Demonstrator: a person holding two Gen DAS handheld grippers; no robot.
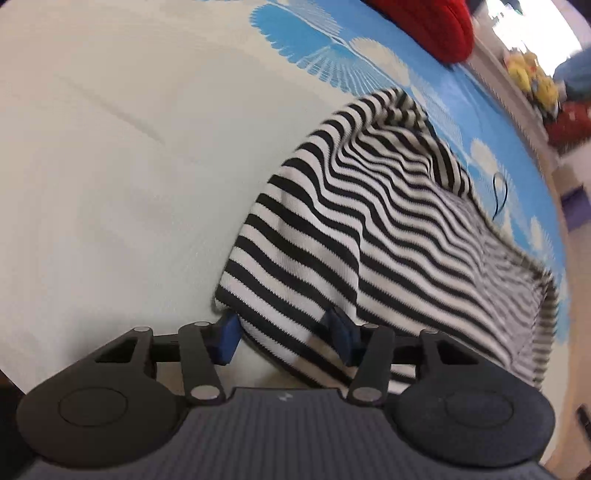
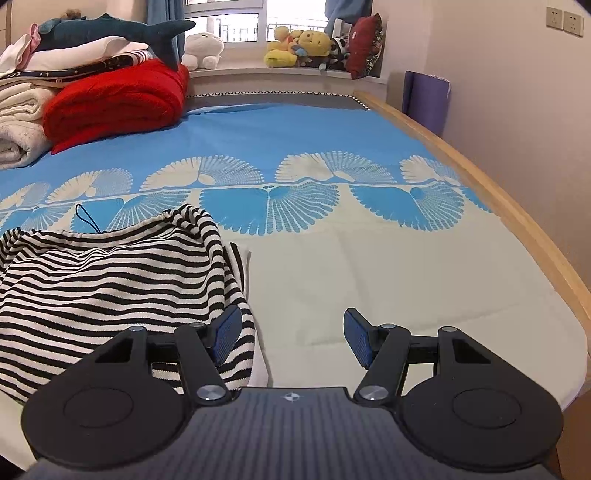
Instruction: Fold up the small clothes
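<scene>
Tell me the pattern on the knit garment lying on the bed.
Black and white horizontal stripes on the knit garment, clearest in the left wrist view.

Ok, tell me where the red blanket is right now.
The red blanket lies folded at the far left of the bed in the right wrist view, beside the white folded bedding and under the shark plush.

Bed point(image 2: 369, 266), striped garment point(image 2: 110, 273), red blanket point(image 2: 118, 103)
</scene>
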